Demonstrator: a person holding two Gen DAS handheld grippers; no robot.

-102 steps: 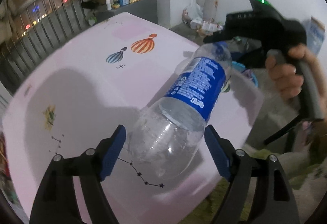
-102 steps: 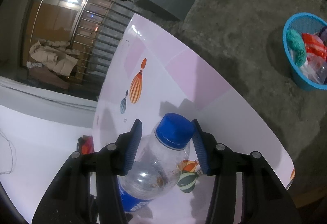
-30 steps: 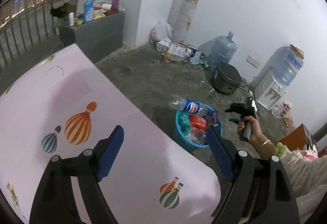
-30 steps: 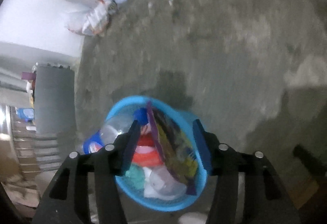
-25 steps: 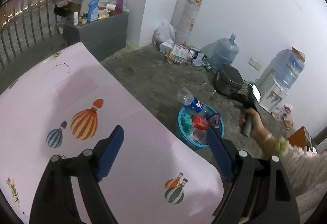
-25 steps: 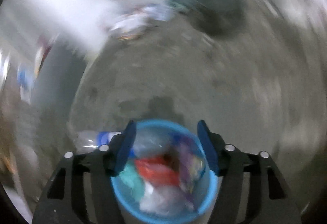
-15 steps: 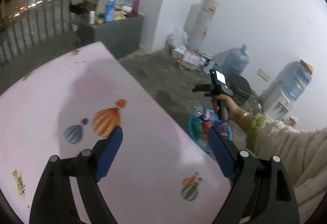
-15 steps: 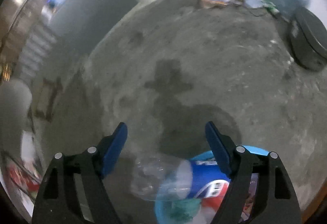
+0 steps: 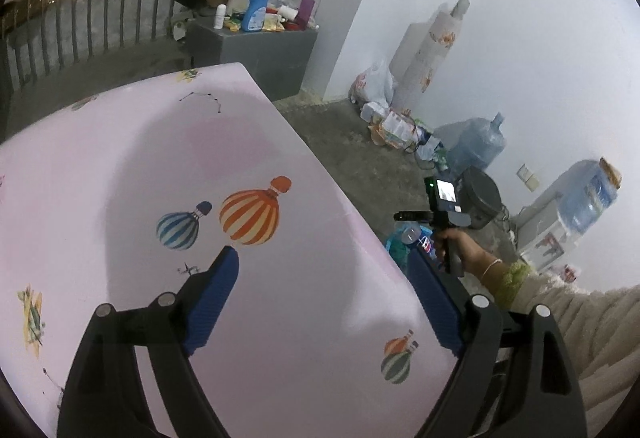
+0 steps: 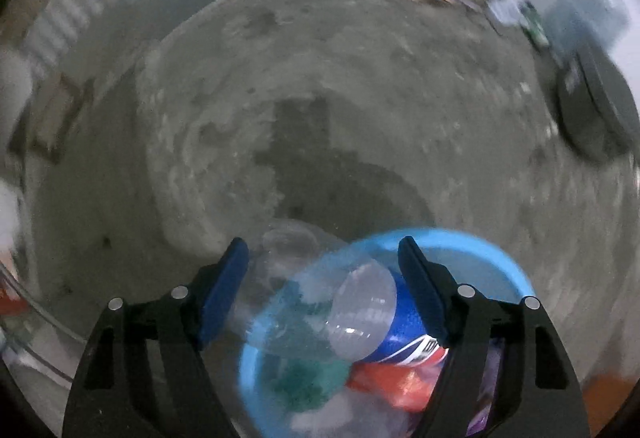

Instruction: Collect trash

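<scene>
A clear plastic bottle (image 10: pixel 372 314) with a blue label lies on its side on the trash in the blue basket (image 10: pixel 480 250) on the floor. My right gripper (image 10: pixel 323 244) hangs just above it, pointing down. Its jaws are closing slightly, but the pads touch nothing and the bottle lies loose below them. In the left wrist view, the right gripper (image 9: pixel 404 217), in a person's hand, hovers over the basket (image 9: pixel 394 244) and the bottle (image 9: pixel 416 238) past the table edge. My left gripper (image 9: pixel 322 258) stands open over the pink balloon-print table (image 9: pixel 160 158), holding nothing.
A grey cabinet (image 9: pixel 256 46) with bottles stands by a railing at the back. Bags and litter (image 9: pixel 396 122), a water jug (image 9: pixel 476 146) and a black cooker (image 9: pixel 482 202) line the white wall. Bare concrete floor (image 10: pixel 320 98) surrounds the basket.
The bottle, earlier held over the table by both grippers, was carried by the right one to the basket and let go. The right gripper rolled above the basket; the left swung over the table.
</scene>
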